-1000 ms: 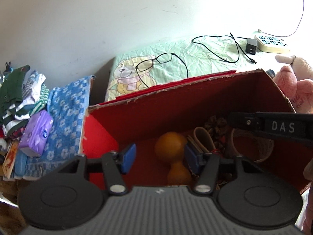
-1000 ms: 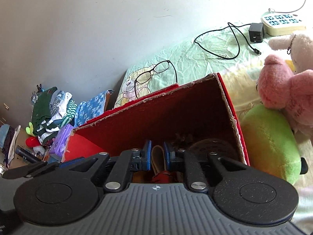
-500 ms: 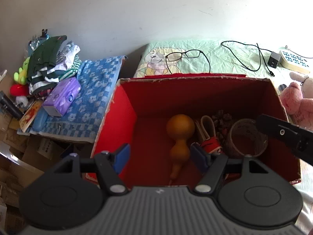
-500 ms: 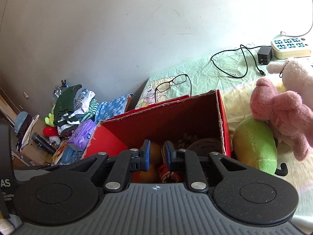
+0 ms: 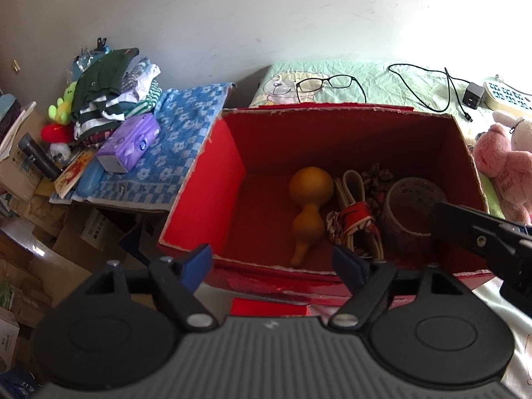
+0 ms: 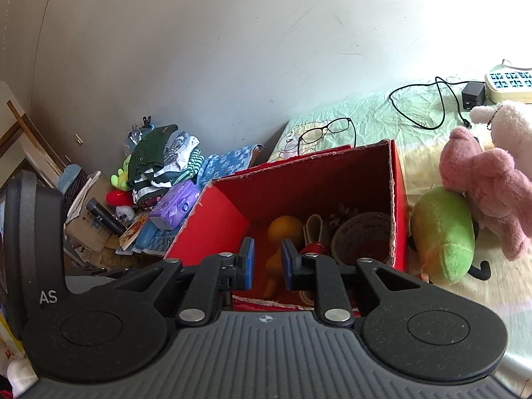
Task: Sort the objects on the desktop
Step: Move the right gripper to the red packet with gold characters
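Observation:
A red cardboard box (image 5: 212, 179) (image 6: 212, 219) stands open on the bed. Inside lie an orange gourd (image 5: 309, 206) (image 6: 284, 229), a red and white strap bundle (image 5: 352, 222), a dark scrunchie (image 5: 379, 176) and a roll of tape (image 5: 412, 212) (image 6: 362, 236). My left gripper (image 5: 274, 262) is open and empty, above the box's near wall. My right gripper (image 6: 267, 264) is open with a narrow gap and empty, above the near wall; its body shows at the right of the left wrist view (image 5: 482, 242).
Glasses (image 5: 326, 83) (image 6: 324, 131), a black charger with cable (image 5: 473, 94) (image 6: 472, 94) and a power strip (image 6: 508, 81) lie on the green sheet behind the box. Pink (image 6: 488, 179) and green (image 6: 442, 236) plush toys sit right. A purple tissue pack (image 5: 129, 143) and clothes (image 5: 109, 99) lie left.
Both grippers have pulled back and risen out of the box, so more of its inside and the room shows. The right jaws have parted slightly and hold nothing.

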Demonstrator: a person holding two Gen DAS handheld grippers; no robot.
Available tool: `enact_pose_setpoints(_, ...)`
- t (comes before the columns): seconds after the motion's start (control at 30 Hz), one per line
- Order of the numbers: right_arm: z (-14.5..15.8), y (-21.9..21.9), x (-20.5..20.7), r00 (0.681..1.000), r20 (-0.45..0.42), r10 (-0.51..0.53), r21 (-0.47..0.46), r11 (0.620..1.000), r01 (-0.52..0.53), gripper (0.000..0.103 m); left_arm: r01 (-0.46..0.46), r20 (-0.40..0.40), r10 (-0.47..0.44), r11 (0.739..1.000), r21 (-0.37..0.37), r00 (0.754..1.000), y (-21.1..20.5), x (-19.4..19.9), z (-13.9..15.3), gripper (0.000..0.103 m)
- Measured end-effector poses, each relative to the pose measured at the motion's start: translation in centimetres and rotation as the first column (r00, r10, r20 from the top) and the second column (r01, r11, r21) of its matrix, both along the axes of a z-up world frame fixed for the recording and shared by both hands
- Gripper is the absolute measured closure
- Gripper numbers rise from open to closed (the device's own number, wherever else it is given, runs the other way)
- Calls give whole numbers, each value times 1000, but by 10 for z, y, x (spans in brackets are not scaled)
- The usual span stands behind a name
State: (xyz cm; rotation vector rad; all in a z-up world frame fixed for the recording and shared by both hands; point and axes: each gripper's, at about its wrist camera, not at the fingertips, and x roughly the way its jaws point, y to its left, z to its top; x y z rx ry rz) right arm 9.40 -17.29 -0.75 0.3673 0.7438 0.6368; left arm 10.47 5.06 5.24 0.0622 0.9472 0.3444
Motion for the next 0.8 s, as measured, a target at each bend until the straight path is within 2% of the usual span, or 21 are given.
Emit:
enact_pose_setpoints(0.2,-5,-1,-13,998,-5,57,6,998,-57,82,-38,-9,38,999,7,999,-4,-15,-5,18)
enact_pose_setpoints(0.57,-22,4,-32,989,-44,138,-7,990,-139,82,-98,-76,99,995,14,992,0,-36,-26,15)
enact_pose_setpoints(0.8,-39,9,-34,982,-114,148,-12,989,-150,82,-124,-106,122,992,-14,987,11,-49,-41,13)
